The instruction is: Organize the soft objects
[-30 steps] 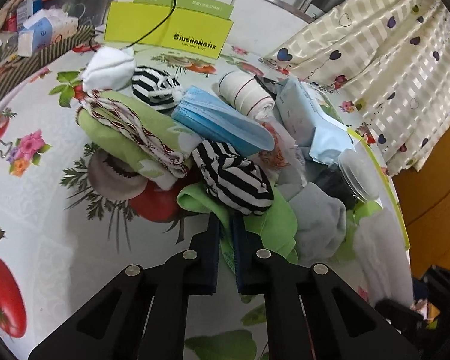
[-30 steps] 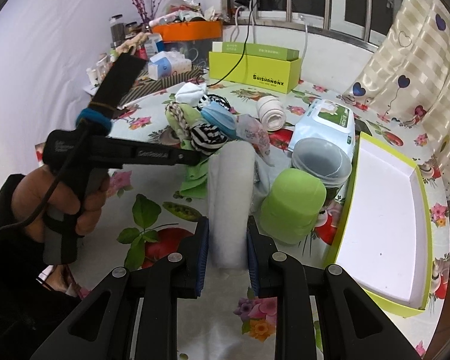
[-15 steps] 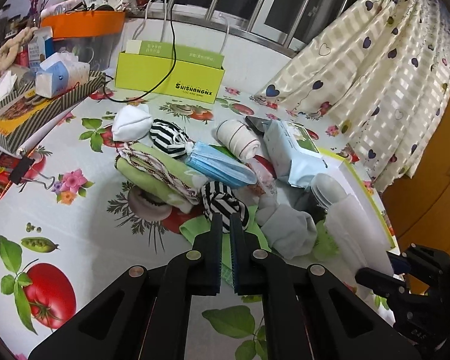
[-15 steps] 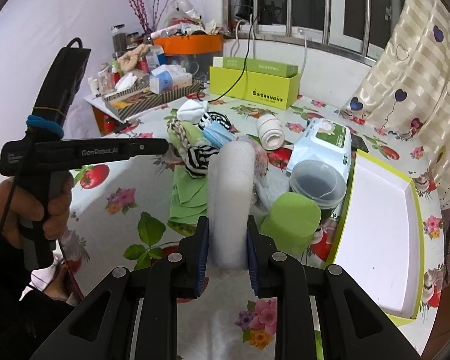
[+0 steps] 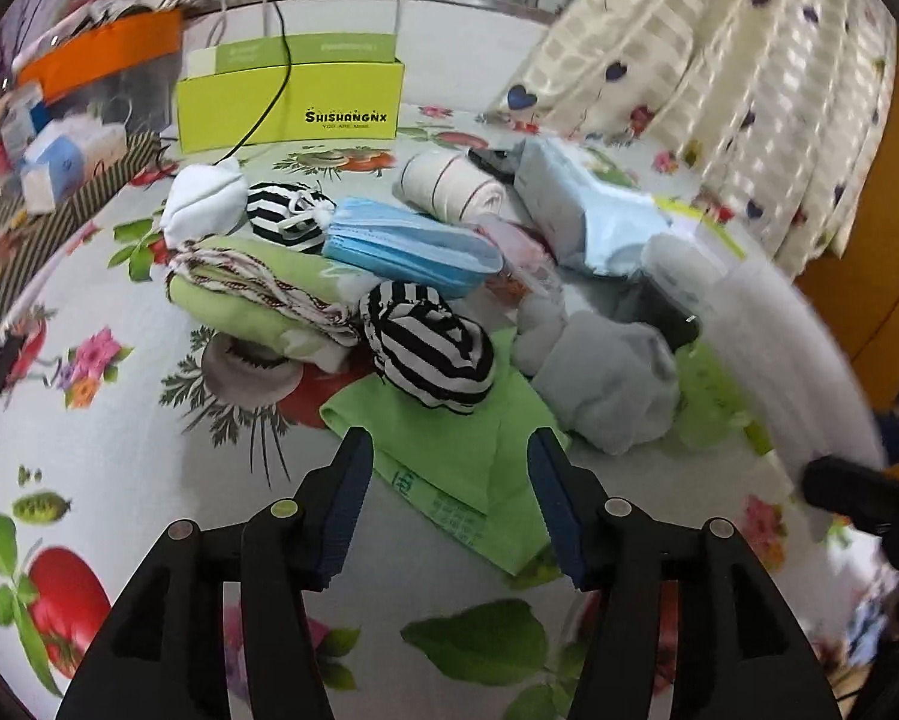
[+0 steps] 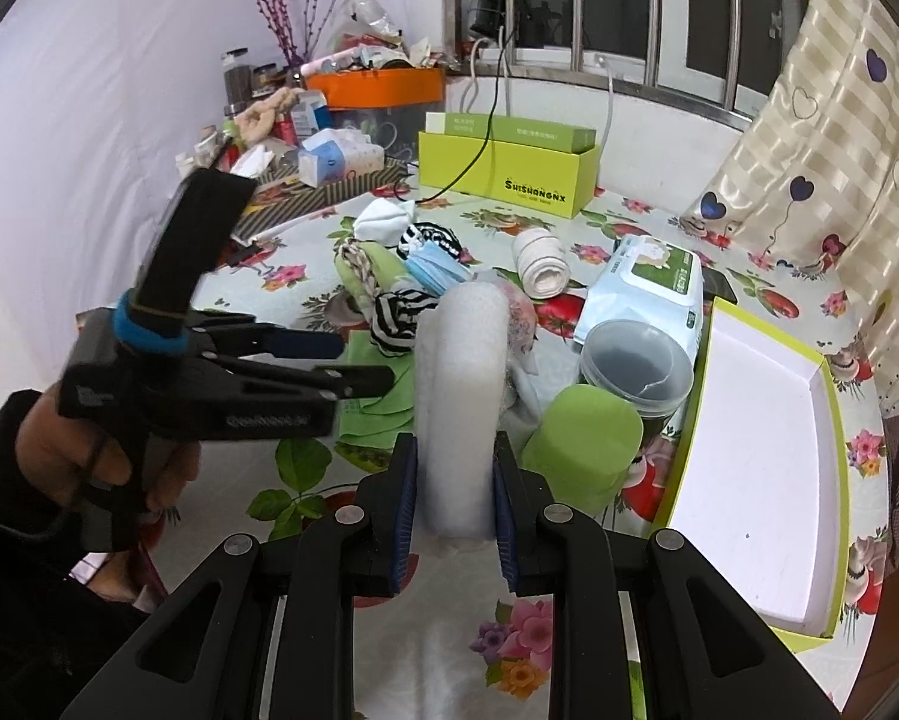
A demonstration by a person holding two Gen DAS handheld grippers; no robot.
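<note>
Left wrist view: left gripper (image 5: 449, 480), fingers just spread apart with nothing between them, hovers over a green cloth (image 5: 449, 450) on the counter (image 5: 119, 450)

Right wrist view: right gripper (image 6: 454, 483) pinches a white foam roll (image 6: 464, 396); the lime-rimmed tray (image 6: 833, 480) beside it lies bare; a clear plastic tub (image 6: 635, 366) lies on its side

Two black-and-white striped sock balls (image 5: 431, 354) (image 5: 284, 216), one blue face-mask pack (image 5: 410, 246), one white foam roll (image 6: 464, 396), one cream bandage roll (image 5: 452, 189).
</note>
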